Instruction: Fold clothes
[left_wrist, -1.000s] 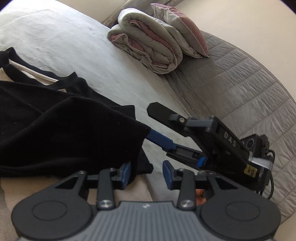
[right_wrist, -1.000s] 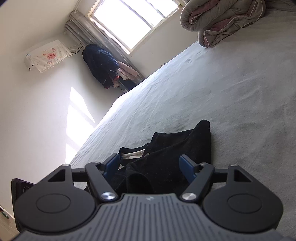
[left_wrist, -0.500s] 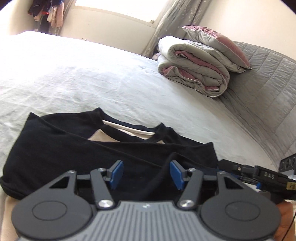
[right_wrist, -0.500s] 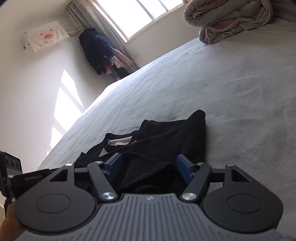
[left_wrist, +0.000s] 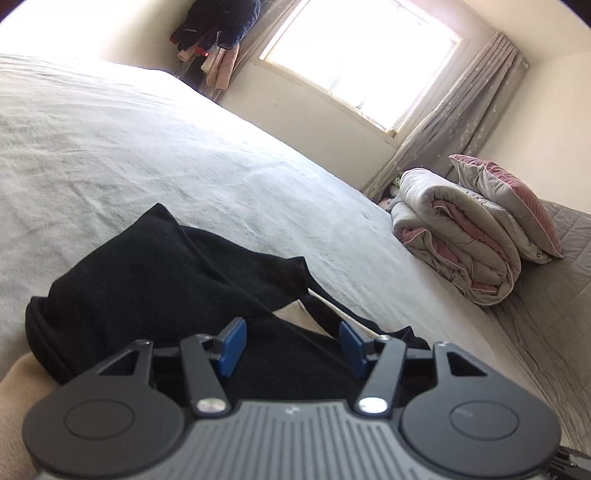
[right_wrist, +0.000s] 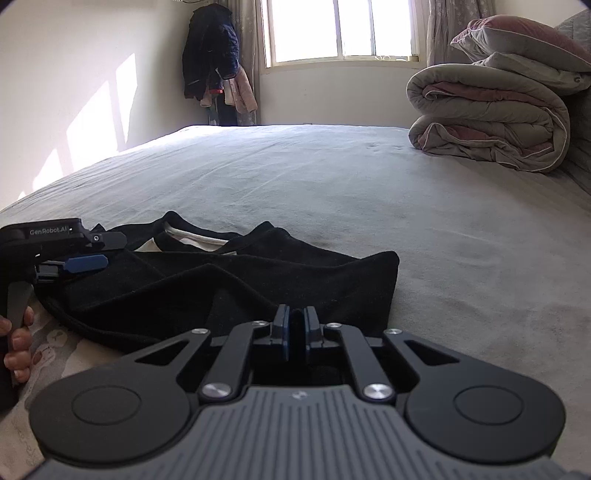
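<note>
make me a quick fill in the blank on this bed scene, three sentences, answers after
The right gripper is ____ on the near edge of the black garment.
The left gripper has its jaws ____ above the garment.
The folded quilt has a ____ resting on top.

Missing words: shut; open; pillow

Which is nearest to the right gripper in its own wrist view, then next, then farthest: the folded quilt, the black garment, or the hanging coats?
From the right gripper:
1. Black garment, directly under and ahead of the fingers, on the bed.
2. Folded quilt, far right, by the bed's head.
3. Hanging coats, in the far corner left of the window.
</note>
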